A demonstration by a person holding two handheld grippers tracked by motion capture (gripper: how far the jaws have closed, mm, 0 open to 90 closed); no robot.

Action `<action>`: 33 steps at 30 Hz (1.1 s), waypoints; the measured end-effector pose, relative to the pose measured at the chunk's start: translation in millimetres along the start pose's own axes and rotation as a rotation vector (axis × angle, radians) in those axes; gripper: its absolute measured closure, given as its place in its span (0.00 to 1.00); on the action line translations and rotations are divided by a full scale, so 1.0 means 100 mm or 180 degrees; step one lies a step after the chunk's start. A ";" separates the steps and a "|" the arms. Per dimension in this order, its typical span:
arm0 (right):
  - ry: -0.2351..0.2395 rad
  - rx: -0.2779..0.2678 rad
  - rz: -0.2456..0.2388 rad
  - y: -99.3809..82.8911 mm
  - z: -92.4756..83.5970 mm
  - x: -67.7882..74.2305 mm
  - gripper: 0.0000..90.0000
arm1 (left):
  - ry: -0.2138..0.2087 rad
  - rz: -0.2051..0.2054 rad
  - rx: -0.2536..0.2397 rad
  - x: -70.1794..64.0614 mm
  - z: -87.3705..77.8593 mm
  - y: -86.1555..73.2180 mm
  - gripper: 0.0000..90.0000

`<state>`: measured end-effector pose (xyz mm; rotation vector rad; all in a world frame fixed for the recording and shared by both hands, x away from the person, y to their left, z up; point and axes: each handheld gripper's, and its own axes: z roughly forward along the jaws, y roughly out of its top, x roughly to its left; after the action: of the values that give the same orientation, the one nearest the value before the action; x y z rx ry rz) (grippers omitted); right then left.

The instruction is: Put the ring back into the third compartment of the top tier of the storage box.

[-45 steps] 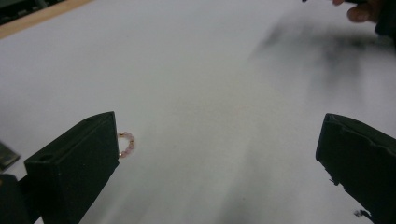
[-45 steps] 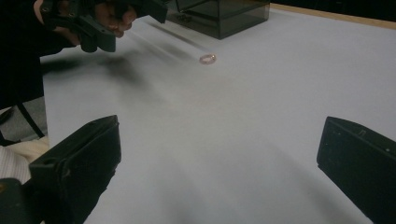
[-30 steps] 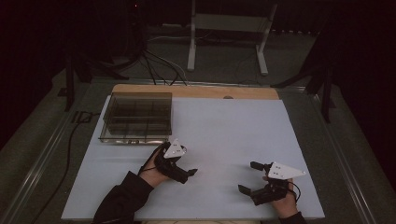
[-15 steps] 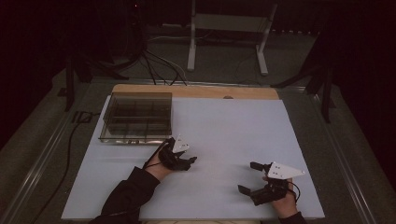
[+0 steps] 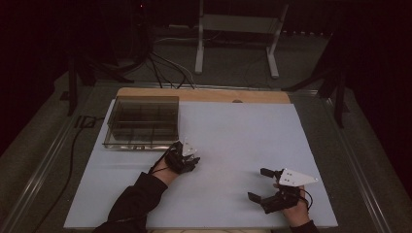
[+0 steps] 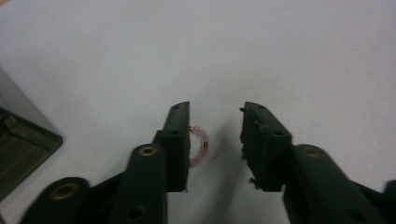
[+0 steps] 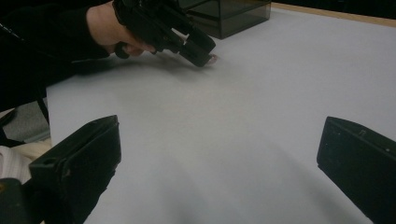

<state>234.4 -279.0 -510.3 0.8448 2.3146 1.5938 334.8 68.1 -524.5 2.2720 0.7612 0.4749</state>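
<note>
A small ring of pink beads [image 6: 200, 145] with a few gold ones lies on the white table sheet [image 5: 233, 136]. My left gripper [image 6: 215, 108] points down over it, and its jaws have just been closing. The ring sits between them against the left jaw, with a gap to the right jaw. In the high view the left gripper [image 5: 187, 158] is just off the near right corner of the smoky clear box [image 5: 141, 121]. My right gripper [image 5: 259, 184] rests near the front right, jaws wide apart with nothing between them [image 7: 219, 126]. The right gripper view shows the left gripper [image 7: 196, 46] with its tips on the sheet.
The box [image 6: 18, 144] with inner dividers stands at the back left of the sheet. A wooden edge [image 5: 204, 94] runs along the far side. Beyond the table are cables and a metal stand [image 5: 233, 29] on the floor.
The left gripper has shifted slightly forward and down toward the sheet, and its jaws have narrowed. The right gripper has not moved.
</note>
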 end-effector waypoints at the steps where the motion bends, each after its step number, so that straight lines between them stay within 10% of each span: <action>1: -0.0003 0.0016 0.0005 0.00 0.00 -0.01 0.00 | 0.0011 -0.0027 0.0024 0.02 0.01 0.00 0.76; 33: -0.0003 -0.0005 0.0007 0.00 0.00 0.00 0.00 | -0.0154 -0.0166 0.0221 0.10 0.06 0.04 1.00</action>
<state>234.6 -279.2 -510.1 0.8481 2.3120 1.5956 346.7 68.9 -525.3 2.3127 0.8219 0.3732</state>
